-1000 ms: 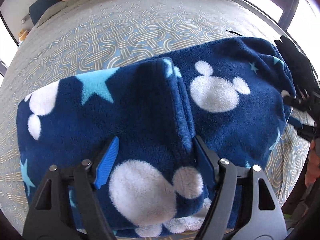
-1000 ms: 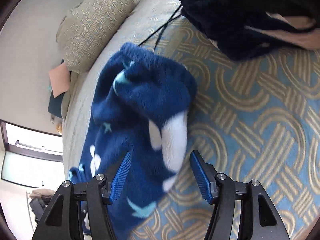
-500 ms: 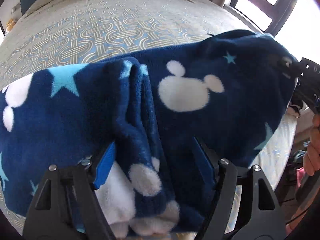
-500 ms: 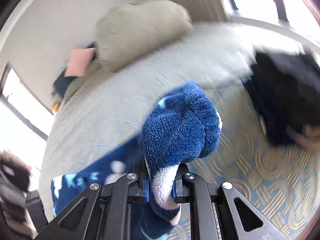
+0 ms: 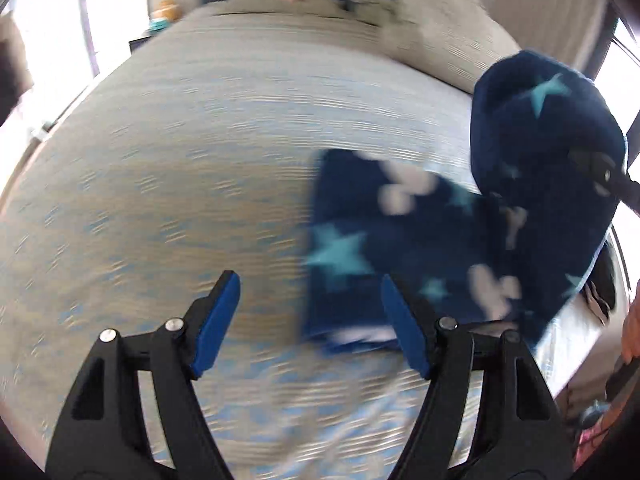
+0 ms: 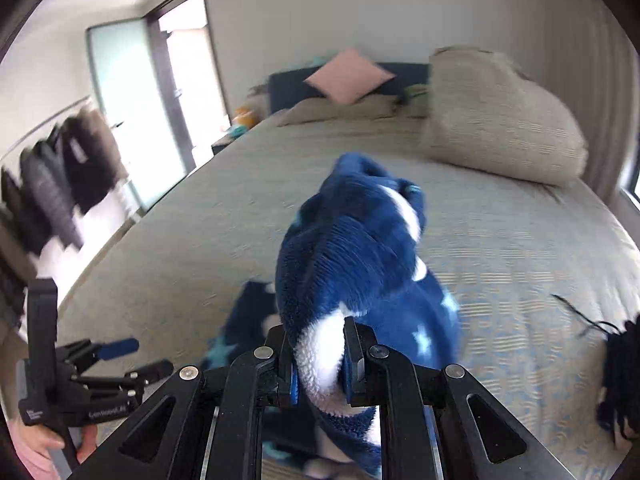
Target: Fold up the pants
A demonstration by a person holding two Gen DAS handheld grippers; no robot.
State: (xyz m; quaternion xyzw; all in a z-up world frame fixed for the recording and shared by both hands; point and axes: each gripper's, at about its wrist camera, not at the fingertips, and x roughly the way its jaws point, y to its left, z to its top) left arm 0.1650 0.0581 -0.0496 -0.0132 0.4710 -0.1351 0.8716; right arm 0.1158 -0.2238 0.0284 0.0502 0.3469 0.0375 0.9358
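Note:
The pants are navy fleece with white mouse heads and light blue stars. Part lies on the patterned bed cover; part hangs lifted at the right of the left wrist view. My left gripper is open and empty, just left of the lying part. My right gripper is shut on a bunched end of the pants and holds it up above the bed. The left gripper also shows in the right wrist view, low at the left, open.
A patterned pillow and a pink cushion lie at the head of the bed. A dark garment lies at the right bed edge. Dark clothes hang on a rack at the left.
My left gripper let go of the pants and swung left, now over bare bed cover. My right gripper stayed shut on the pants end and lifted it higher.

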